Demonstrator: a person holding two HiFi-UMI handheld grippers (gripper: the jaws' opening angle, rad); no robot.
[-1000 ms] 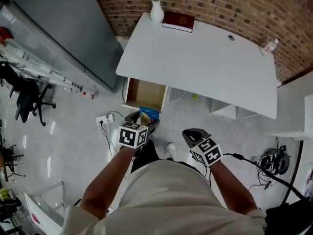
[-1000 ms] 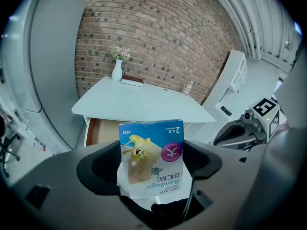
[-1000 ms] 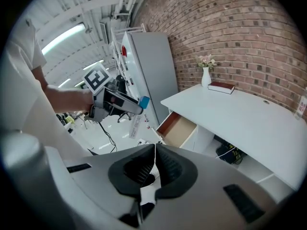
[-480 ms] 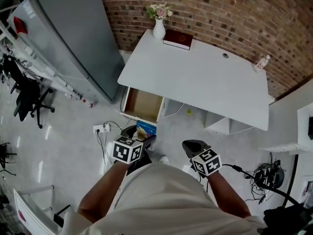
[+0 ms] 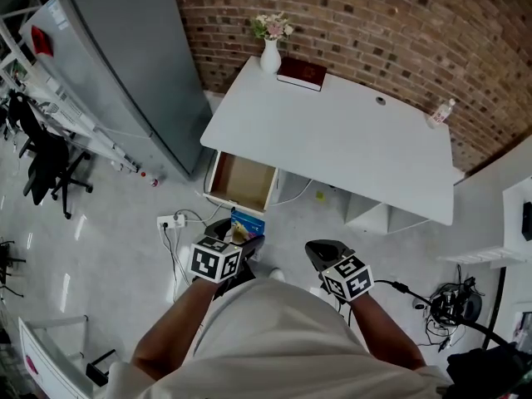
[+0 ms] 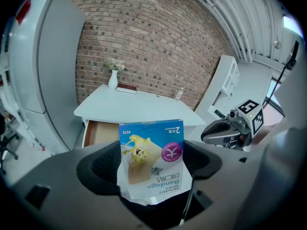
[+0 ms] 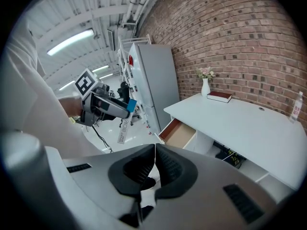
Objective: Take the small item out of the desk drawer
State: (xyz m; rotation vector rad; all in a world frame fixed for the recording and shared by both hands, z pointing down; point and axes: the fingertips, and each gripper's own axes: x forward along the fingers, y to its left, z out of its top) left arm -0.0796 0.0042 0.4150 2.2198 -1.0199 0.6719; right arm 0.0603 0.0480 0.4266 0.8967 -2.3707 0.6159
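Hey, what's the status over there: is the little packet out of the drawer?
Left gripper shut on bandage packet, clear of the open drawer. Right gripper shut, empty. Nothing in the way.

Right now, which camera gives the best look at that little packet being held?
The left gripper view: the bandage packet fills the middle, print readable, clamped between the jaws. The head view shows the packet only as a small blue scrap; the right gripper view shows it far off, nearly edge-on.
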